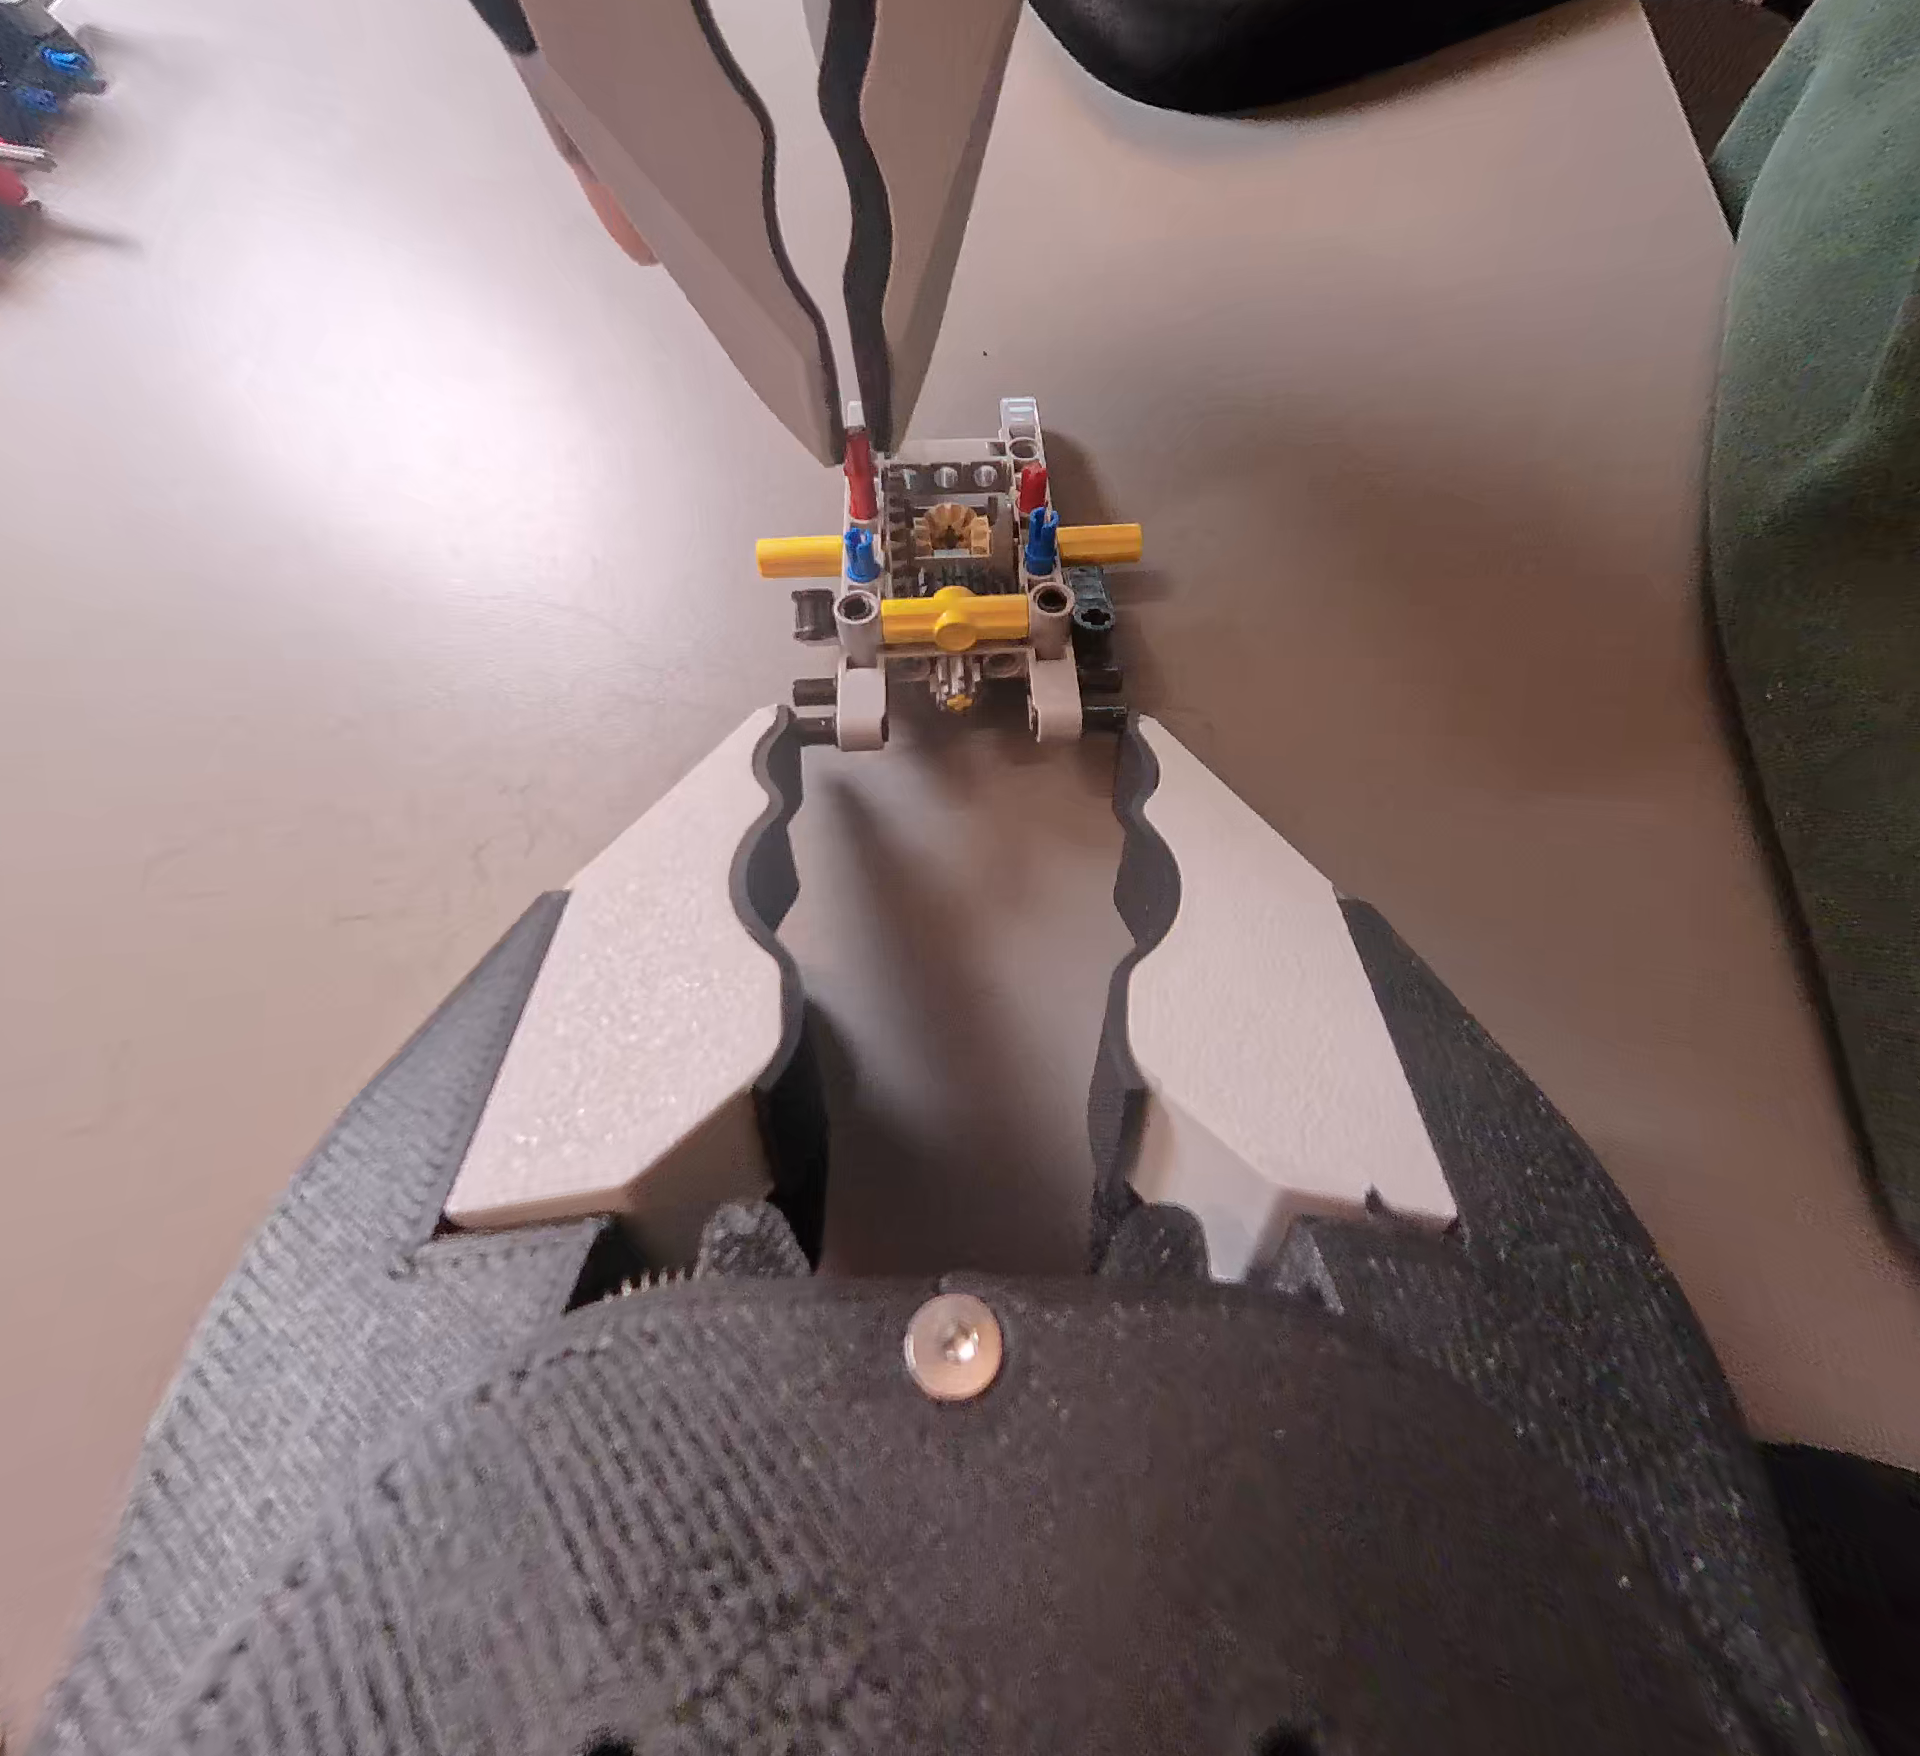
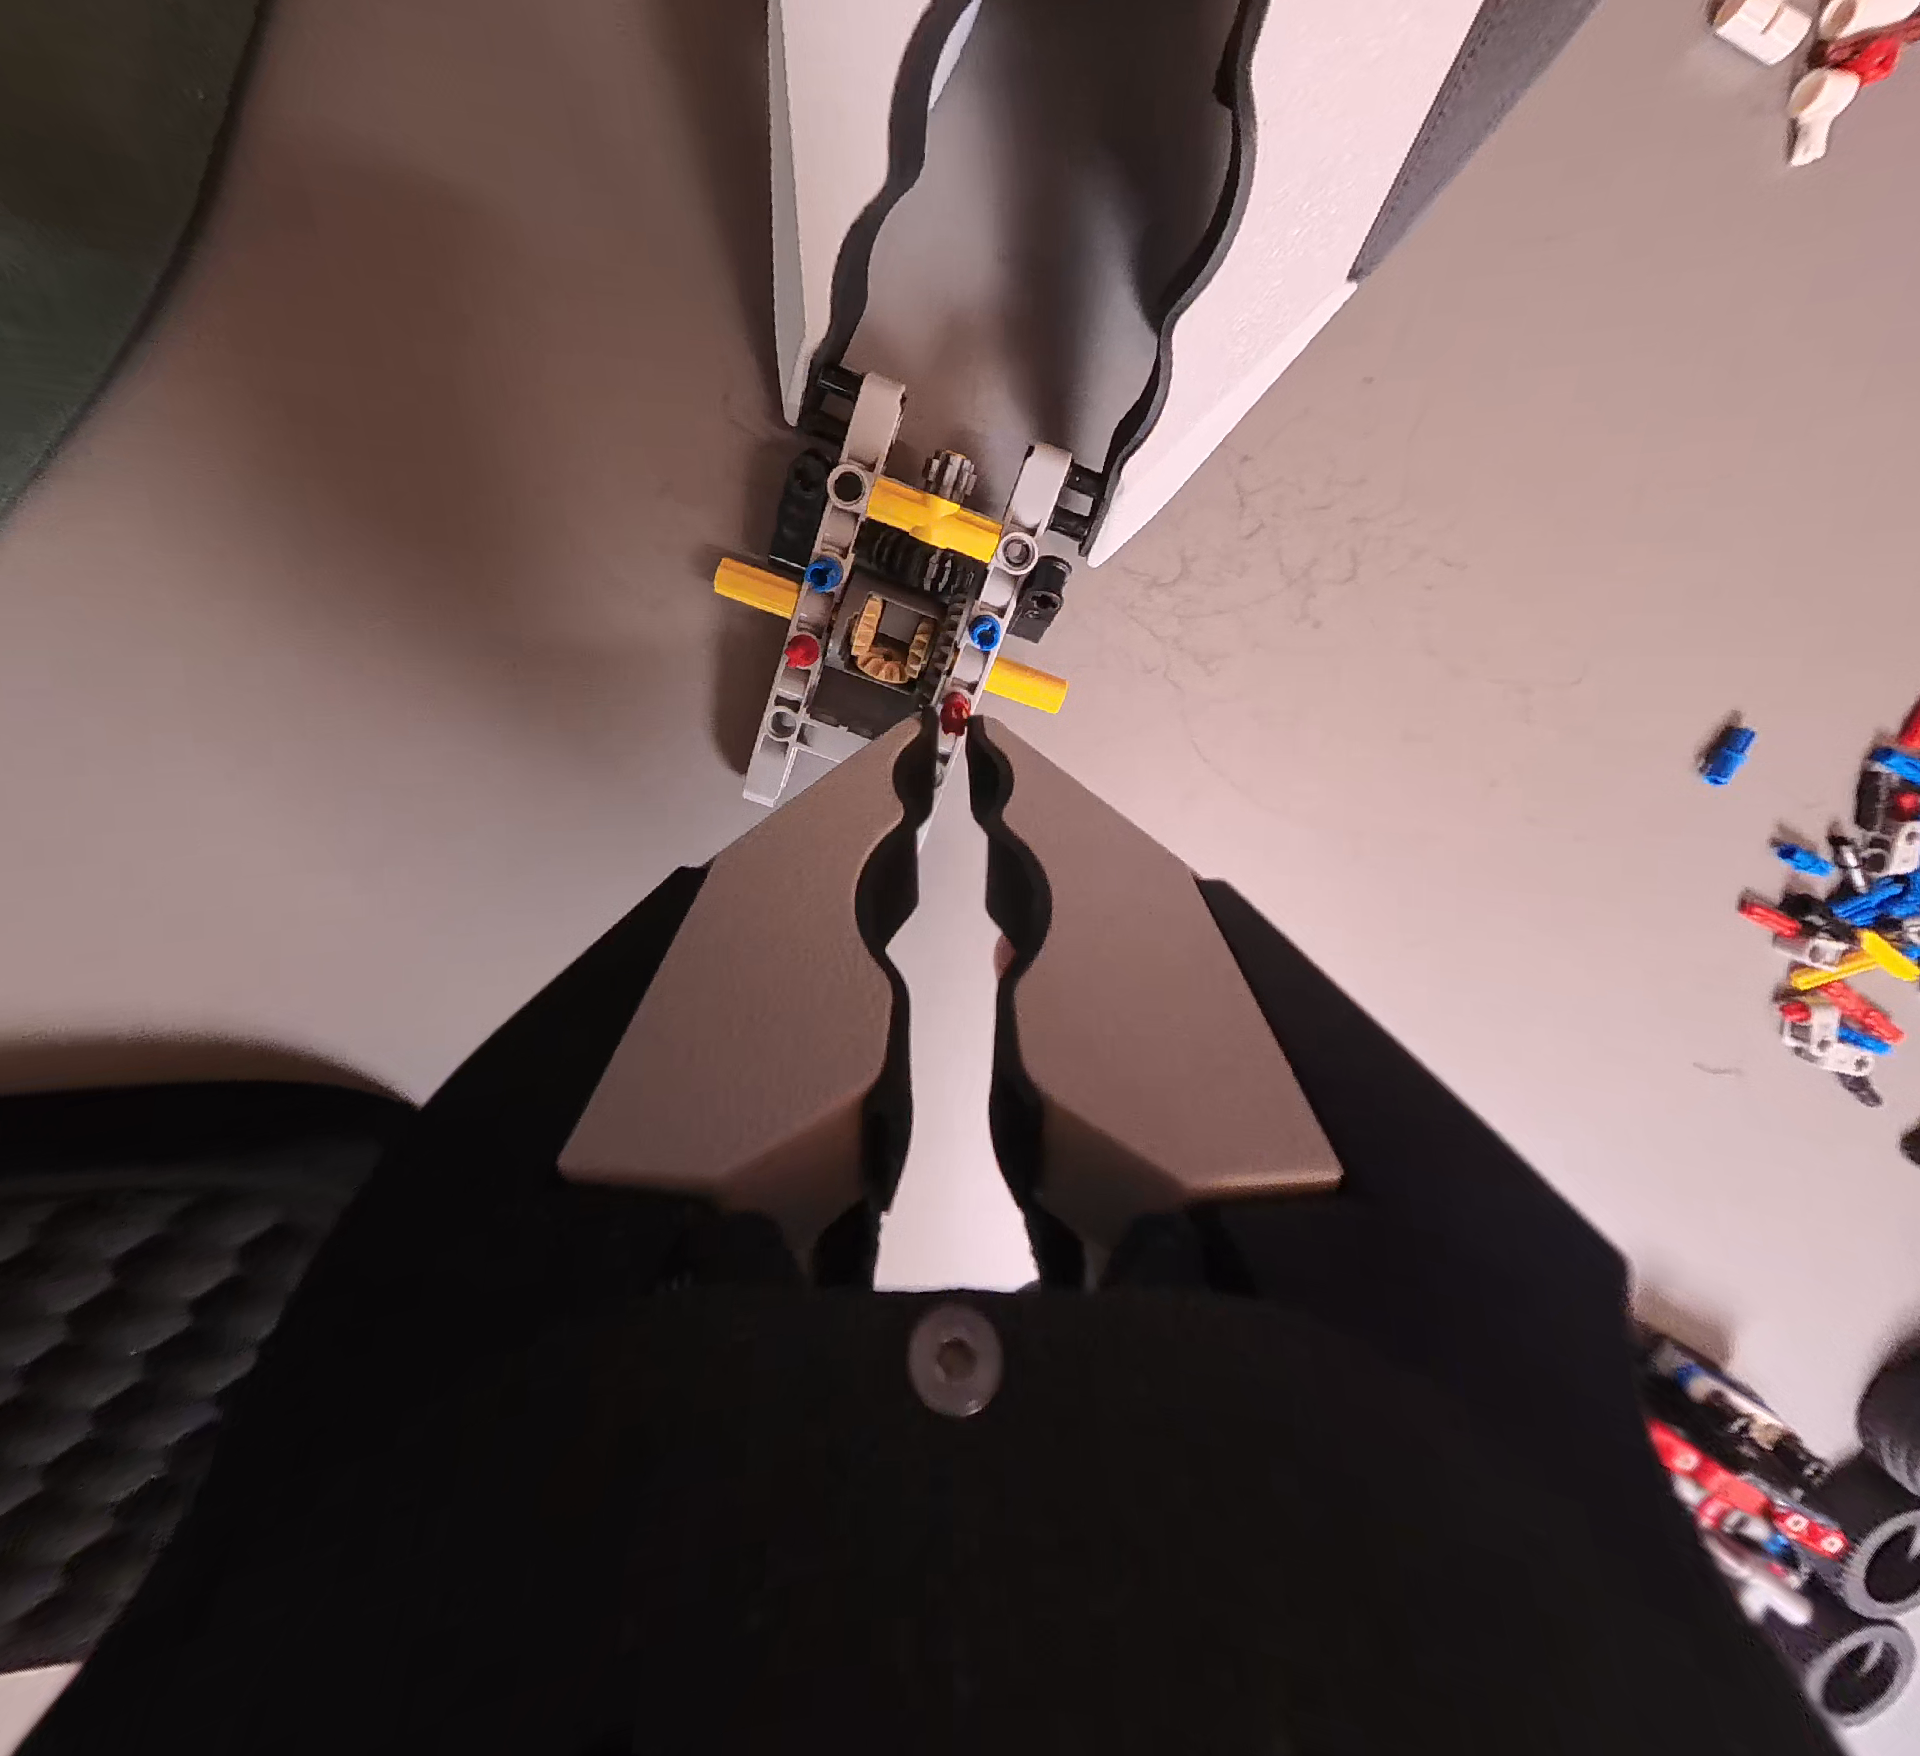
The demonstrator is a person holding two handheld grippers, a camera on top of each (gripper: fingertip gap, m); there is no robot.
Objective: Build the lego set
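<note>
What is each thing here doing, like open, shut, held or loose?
Left gripper: open, fingertips at both sides of the model.
Right gripper: shut on the red pin.
Red pin: upright in the model's corner.
Grey-and-yellow lego gear model: flat on the table.
Loose coloured lego pieces: scattered, untouched.

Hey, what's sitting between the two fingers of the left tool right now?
Only bare table, plain in the left wrist view. The left tool is spread wide, tips flanking the near end of the lego assembly, by its black side pins.
</note>
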